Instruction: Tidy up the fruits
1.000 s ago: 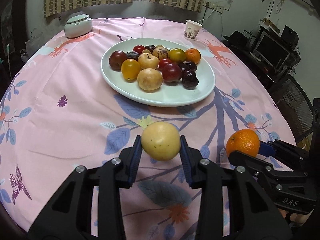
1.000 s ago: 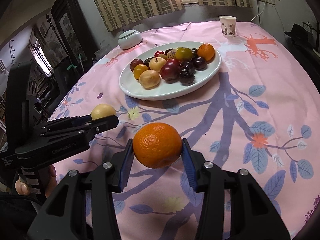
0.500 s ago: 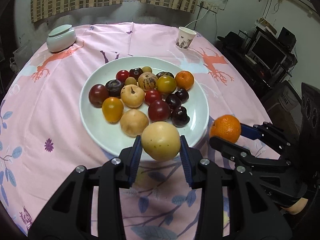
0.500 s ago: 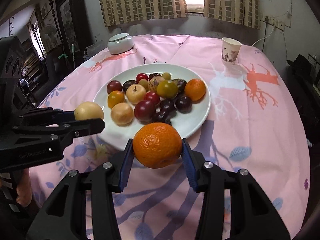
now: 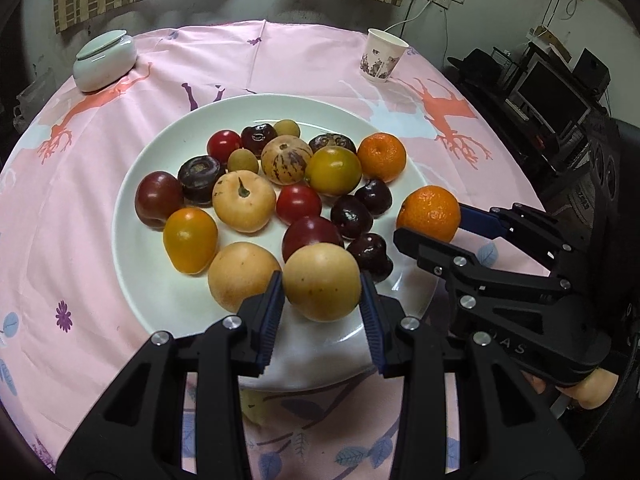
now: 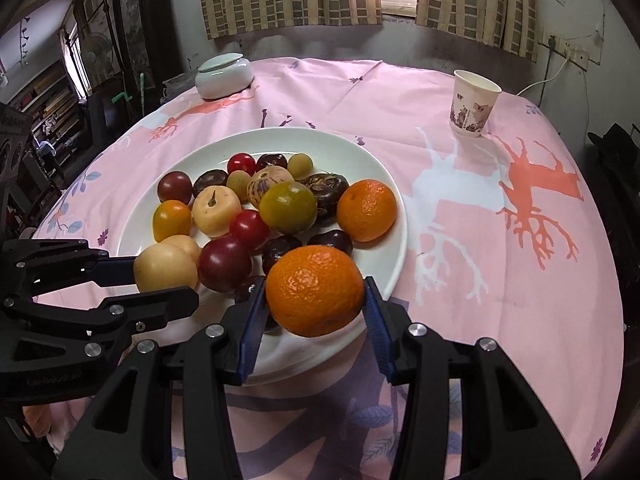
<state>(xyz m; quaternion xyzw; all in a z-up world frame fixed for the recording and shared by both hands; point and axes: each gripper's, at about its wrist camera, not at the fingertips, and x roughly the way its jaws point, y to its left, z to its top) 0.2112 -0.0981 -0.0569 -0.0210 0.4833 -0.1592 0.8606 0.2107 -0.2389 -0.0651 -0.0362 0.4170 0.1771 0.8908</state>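
Letters "JAS" on right tongs [image 5: 430, 226]

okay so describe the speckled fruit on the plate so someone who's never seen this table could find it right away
Start at the big white plate in the middle of the pink tablecloth. Among the fruit piled on it, look toward the far side, just behind the pale apple with a stem. The speckled fruit is round and cream-coloured with purple streaks and flecks, the only patterned one there.
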